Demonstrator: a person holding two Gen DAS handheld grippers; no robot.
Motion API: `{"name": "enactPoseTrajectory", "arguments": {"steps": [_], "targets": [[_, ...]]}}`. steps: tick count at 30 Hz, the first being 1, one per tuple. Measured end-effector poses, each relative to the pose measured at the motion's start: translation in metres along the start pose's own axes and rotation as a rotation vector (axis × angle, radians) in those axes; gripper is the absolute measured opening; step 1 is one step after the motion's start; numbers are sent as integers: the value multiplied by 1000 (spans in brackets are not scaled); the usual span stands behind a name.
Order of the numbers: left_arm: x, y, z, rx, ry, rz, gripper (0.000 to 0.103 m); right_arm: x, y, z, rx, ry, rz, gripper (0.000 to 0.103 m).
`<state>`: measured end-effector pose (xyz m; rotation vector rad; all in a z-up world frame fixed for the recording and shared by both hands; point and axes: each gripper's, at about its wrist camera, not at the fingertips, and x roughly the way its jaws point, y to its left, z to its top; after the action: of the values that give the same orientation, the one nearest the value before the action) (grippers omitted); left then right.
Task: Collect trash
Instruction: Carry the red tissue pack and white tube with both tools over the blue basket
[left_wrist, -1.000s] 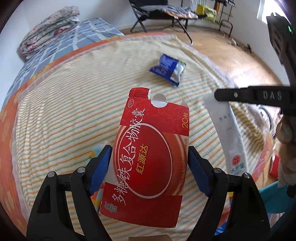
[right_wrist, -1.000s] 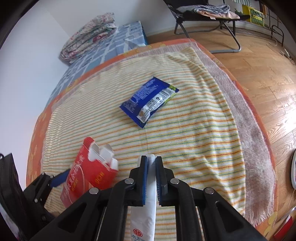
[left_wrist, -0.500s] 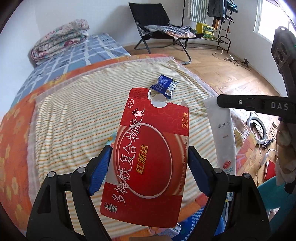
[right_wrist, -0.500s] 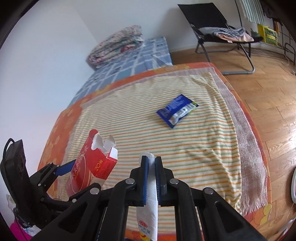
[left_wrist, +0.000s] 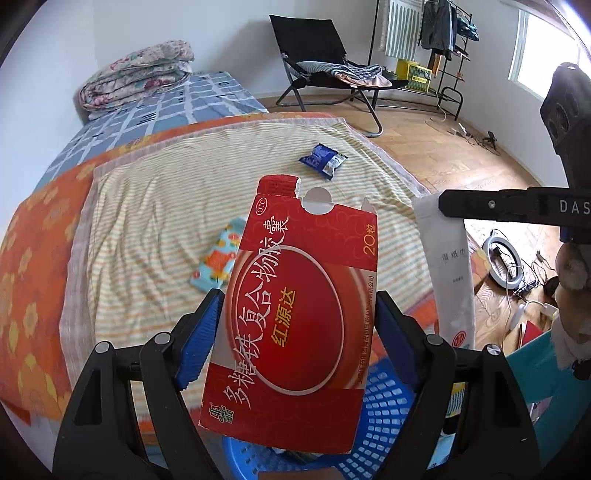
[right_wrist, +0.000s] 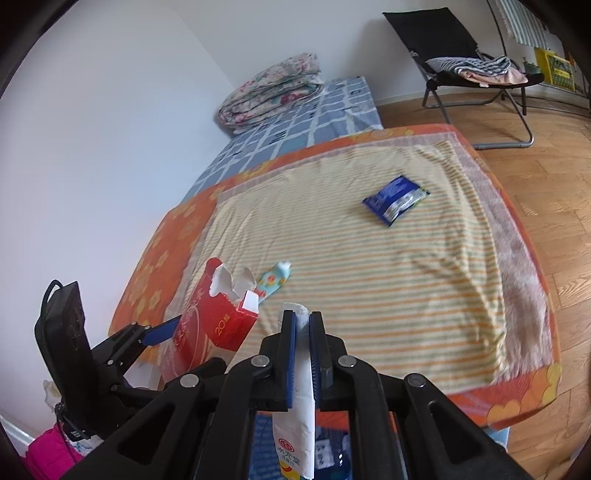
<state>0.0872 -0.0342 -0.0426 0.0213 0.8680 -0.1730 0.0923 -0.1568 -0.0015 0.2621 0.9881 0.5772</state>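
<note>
My left gripper (left_wrist: 295, 332) is shut on an opened red medicine box (left_wrist: 299, 314), held above a blue plastic basket (left_wrist: 384, 417); the box also shows in the right wrist view (right_wrist: 214, 325). My right gripper (right_wrist: 302, 332) is shut on a white wet-wipe packet (right_wrist: 297, 424), seen hanging at the right of the left wrist view (left_wrist: 448, 273). A blue snack wrapper (right_wrist: 395, 199) lies far out on the striped blanket (right_wrist: 351, 266). A small floral teal wrapper (left_wrist: 218, 264) lies on the blanket near the red box.
The bed carries a folded quilt (right_wrist: 273, 90) at its head against the white wall. A black folding chair (left_wrist: 325, 77) with clothes and a clothes rack (left_wrist: 439, 44) stand on the wooden floor. Cables and a ring light (left_wrist: 504, 258) lie on the floor at right.
Both grippers have pulled back from the bed with their items. The blue basket has come into view under the red box, and the floral wrapper now shows on the blanket.
</note>
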Motion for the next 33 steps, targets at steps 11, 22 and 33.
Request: {"name": "enactPoseTrajectory", "arguments": {"steps": [11, 22, 33], "targets": [[-18, -8, -45, -29, -8, 25, 82, 8, 12, -35, -3, 44, 24, 5], [-19, 1, -78, -69, 9, 48, 82, 24, 17, -57, -24, 66, 2, 5], [-8, -2, -96, -60, 39, 63, 83, 45, 22, -74, -42, 103, -3, 5]]}}
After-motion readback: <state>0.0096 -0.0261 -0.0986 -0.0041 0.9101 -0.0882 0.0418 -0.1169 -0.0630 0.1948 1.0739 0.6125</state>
